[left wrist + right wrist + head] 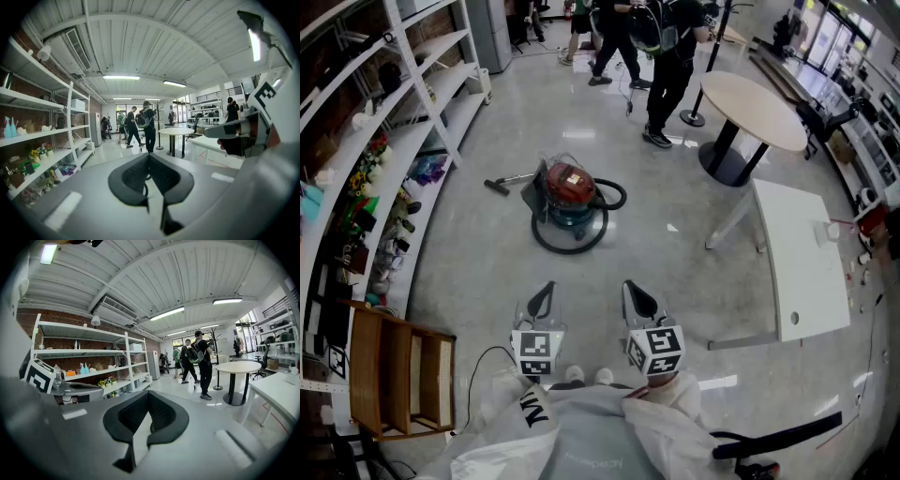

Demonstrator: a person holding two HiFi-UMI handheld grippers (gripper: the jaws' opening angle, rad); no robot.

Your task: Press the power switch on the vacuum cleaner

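Both well short of the vacuum cleaner [570, 195].
Left gripper [542, 300] and right gripper [639, 302]: jaws together, empty.

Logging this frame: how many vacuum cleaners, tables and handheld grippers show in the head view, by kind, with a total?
Vacuum cleaner: 1
Tables: 2 (round table, white rectangular table)
Grippers: 2 (left gripper, right gripper)
Total: 5

A glossy grey floor [487, 272] is reflecting strip lights [121, 77] glowing along the white vaulted ceiling [197, 273]; white shelving [412, 131] is lining the brick wall [65, 317], while a round table [750, 108] and a white rectangular table [802, 258] are standing opposite
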